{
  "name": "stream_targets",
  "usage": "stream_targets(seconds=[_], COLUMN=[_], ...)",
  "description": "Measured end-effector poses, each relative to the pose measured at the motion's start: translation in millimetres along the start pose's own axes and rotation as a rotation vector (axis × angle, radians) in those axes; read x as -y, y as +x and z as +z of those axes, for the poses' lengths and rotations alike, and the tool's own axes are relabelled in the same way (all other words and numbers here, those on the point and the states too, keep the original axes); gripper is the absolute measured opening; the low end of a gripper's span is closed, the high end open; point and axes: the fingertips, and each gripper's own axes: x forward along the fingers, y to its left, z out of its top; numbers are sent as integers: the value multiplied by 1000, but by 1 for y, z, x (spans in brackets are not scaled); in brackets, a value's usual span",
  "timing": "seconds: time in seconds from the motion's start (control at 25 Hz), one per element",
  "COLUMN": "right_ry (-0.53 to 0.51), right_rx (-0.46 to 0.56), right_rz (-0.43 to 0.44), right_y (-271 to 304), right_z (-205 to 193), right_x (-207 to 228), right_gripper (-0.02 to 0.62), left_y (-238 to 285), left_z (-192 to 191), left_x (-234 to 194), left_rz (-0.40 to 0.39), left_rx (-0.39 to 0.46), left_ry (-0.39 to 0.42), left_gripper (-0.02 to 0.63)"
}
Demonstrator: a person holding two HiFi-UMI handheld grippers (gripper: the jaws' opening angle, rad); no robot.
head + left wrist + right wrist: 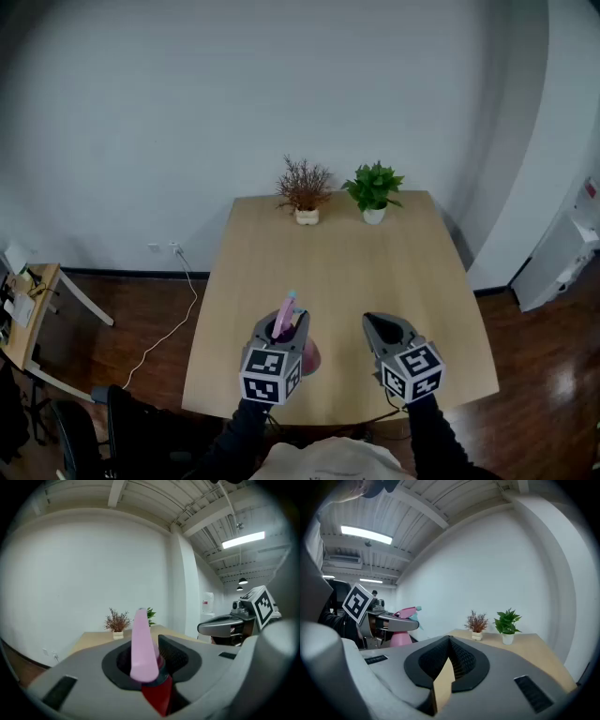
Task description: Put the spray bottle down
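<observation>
Overhead, the left gripper point(280, 333) pinches the pink spray bottle point(285, 314) by its neck over the table's point(337, 253) near edge, seemingly poised for setting down. Its own view shows jaws clamped on that neck. The right gripper point(450, 641), in its view, has jaws pressed together, empty.

A light wooden table point(328, 281) with a smooth rectangular top stands on a dark wooden floor point(141, 309), its far edge close to a pale wall. Two small potted plants sit side by side near that far edge, slightly apart: a dry reddish-brown twiggy plant point(305, 187) on the left and a leafy green plant point(373, 190) on the right, each in a small white pot. A white cable point(173, 319) trails across the floor left of the table.
</observation>
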Motion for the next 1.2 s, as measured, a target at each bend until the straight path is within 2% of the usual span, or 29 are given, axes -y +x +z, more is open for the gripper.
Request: stream_targets(seconds=[0.64, 1.2], right_ry=[-1, 16], right_rx=[-1, -15], right_rz=[-9, -61], right_y=[-5, -23], right_z=[-2, -11], right_x=[-3, 11], right_gripper=[-26, -26], left_y=[6, 76], left_z=[0, -7], left_x=[2, 29], left_rz=[-16, -76], left_rx=[-2, 7], left_ry=[15, 114], left_gripper=[120, 120])
